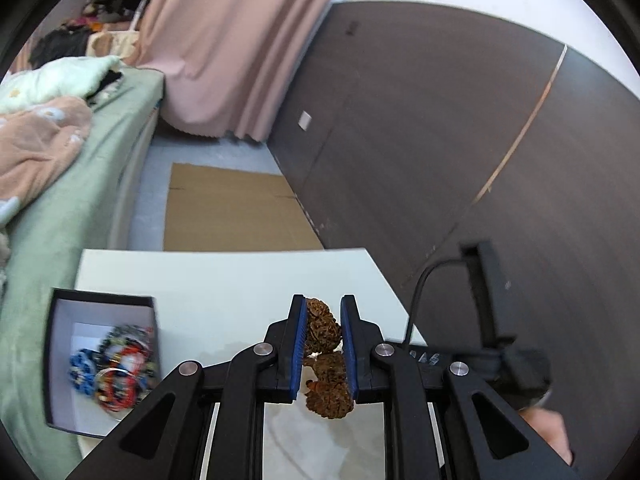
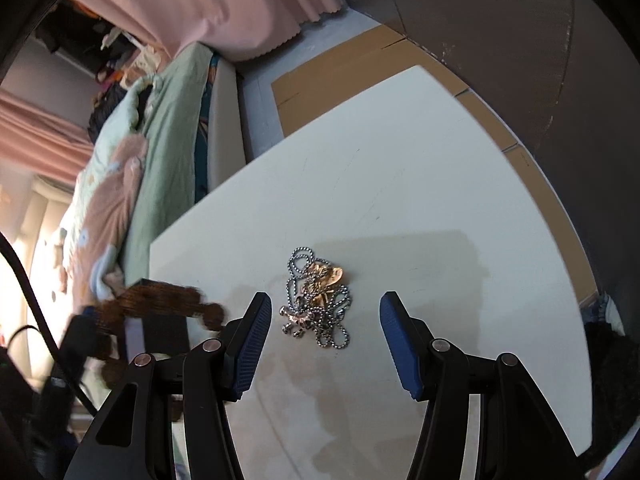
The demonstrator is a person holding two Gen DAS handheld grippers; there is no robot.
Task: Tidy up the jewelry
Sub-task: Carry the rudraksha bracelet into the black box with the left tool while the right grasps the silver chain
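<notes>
My left gripper [image 1: 323, 312] is shut on a string of large brown knobbly beads [image 1: 322, 326], held above the white table [image 1: 224, 280]; more beads hang below the blue pads. A black box with a white inside [image 1: 64, 320] at the lower left holds several colourful bracelets [image 1: 114, 368]. In the right wrist view my right gripper [image 2: 326, 308] is open, its pads either side of a silver ball-chain necklace with a gold pendant [image 2: 318, 296] lying on the table [image 2: 400, 160]. The brown bead string [image 2: 160, 300] shows blurred at the left, over the box.
A bed with green and pink bedding [image 1: 60, 160] runs along the table's left side. Flat cardboard [image 1: 228, 212] lies on the floor beyond the table. A dark wooden wall [image 1: 440, 140] stands to the right, pink curtains [image 1: 224, 40] behind.
</notes>
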